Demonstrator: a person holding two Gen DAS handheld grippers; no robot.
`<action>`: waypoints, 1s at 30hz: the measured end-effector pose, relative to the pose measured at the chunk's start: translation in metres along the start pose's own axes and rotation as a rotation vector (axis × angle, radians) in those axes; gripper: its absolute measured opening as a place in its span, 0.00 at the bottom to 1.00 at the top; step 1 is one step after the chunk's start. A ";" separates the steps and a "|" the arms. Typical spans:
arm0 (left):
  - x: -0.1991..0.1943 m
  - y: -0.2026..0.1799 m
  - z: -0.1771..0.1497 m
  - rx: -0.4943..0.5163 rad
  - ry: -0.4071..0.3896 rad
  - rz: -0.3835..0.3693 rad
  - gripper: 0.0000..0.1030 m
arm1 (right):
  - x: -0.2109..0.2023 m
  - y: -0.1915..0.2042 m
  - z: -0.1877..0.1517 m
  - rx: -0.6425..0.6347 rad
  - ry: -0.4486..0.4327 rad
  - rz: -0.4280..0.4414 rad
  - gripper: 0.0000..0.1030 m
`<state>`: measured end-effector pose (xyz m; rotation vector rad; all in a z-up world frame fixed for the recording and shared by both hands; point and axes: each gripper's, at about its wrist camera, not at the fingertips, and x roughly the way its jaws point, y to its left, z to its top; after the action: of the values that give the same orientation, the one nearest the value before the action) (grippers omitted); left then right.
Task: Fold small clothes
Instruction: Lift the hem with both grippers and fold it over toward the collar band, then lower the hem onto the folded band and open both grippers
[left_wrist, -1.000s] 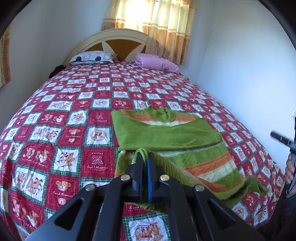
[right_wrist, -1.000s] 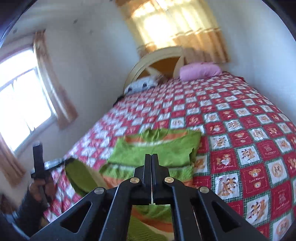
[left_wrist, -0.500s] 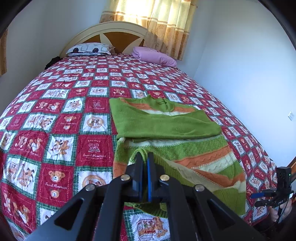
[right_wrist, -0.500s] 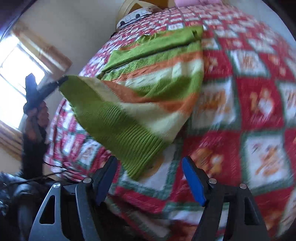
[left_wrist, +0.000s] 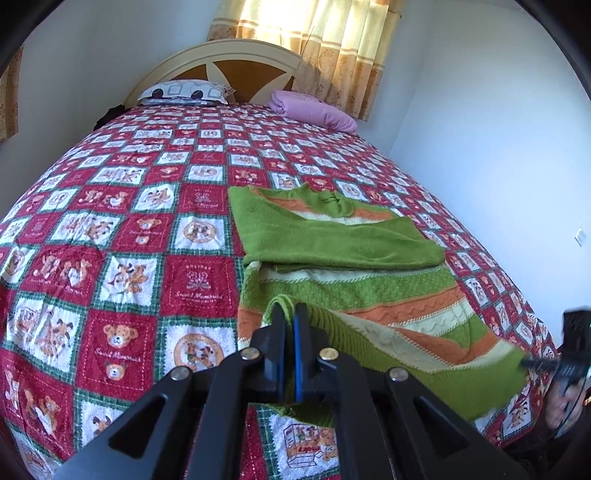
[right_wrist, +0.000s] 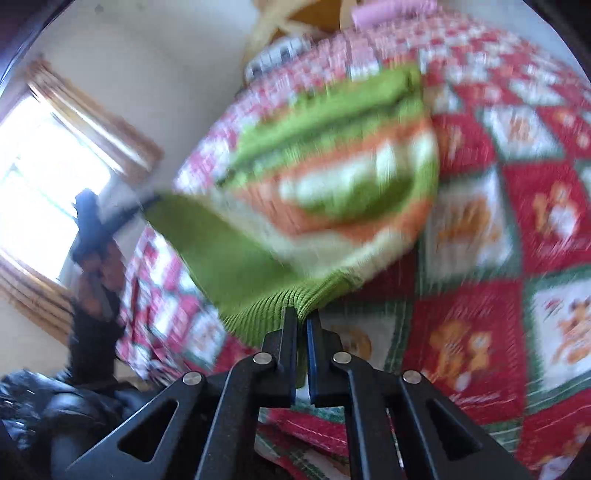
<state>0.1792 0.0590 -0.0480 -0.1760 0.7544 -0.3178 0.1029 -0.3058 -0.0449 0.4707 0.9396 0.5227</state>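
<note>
A small green sweater (left_wrist: 343, 254) with orange and cream stripes lies on the bed, its sleeves folded across the chest. My left gripper (left_wrist: 290, 314) is shut on the ribbed hem's left corner and holds it lifted. My right gripper (right_wrist: 302, 317) is shut on the hem's other corner; the right wrist view of the sweater (right_wrist: 332, 177) is blurred by motion. The right gripper also shows at the right edge of the left wrist view (left_wrist: 535, 363), pinching the hem. The left gripper shows in the right wrist view (right_wrist: 147, 203), holding the far corner.
The bed carries a red, green and white teddy-bear quilt (left_wrist: 122, 236). A patterned pillow (left_wrist: 184, 92) and a pink pillow (left_wrist: 314, 110) lie by the headboard. A white wall (left_wrist: 498, 147) runs close along the bed's right side. A window (right_wrist: 44, 184) is on the left.
My right gripper was open beside the hem half a second ago; now it is shut on the hem corner. The hem now hangs lifted between both grippers.
</note>
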 end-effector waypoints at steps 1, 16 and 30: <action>-0.002 -0.001 0.004 0.001 -0.008 -0.003 0.04 | -0.010 0.001 0.008 0.002 -0.037 0.008 0.03; 0.027 -0.003 0.093 0.043 -0.069 0.064 0.04 | -0.037 0.027 0.175 -0.098 -0.329 -0.028 0.03; 0.188 0.036 0.147 -0.011 0.142 0.159 0.08 | 0.085 -0.052 0.282 0.068 -0.206 -0.151 0.03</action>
<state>0.4182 0.0345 -0.0736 -0.1039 0.9053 -0.1761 0.3944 -0.3371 0.0142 0.5005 0.7891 0.3003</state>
